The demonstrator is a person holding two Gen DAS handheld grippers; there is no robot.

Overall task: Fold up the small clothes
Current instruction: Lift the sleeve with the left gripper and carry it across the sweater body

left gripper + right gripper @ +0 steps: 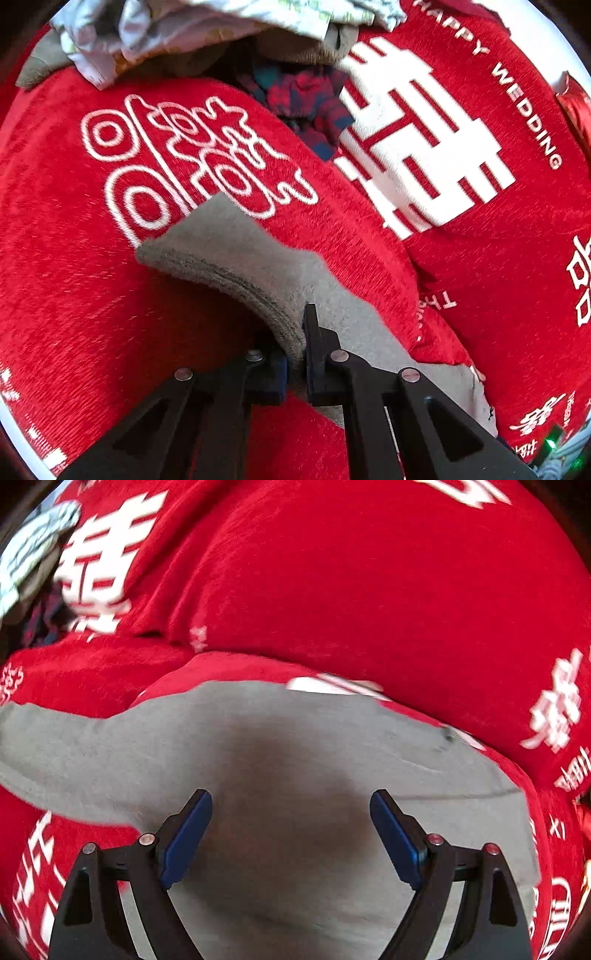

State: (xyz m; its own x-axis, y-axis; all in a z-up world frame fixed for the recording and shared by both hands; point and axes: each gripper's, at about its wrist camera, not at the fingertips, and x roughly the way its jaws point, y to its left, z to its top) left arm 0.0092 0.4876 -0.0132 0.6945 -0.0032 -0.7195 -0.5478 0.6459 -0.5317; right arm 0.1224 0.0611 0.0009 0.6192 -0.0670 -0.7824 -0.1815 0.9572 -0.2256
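A small grey knit garment (236, 243) lies on a red cloth with white wedding lettering (74, 295). My left gripper (295, 354) is shut on the garment's ribbed hem and lifts that edge off the cloth. In the right wrist view the same grey garment (277, 746) spreads flat below my right gripper (291, 834), which is open and empty, its blue pads (188, 834) wide apart just above the fabric.
A heap of other clothes sits at the far side: a white patterned piece (207, 26), a brown piece (303, 44) and a dark red-and-blue plaid piece (306, 103). A red cushion with large white characters (424, 147) lies to the right.
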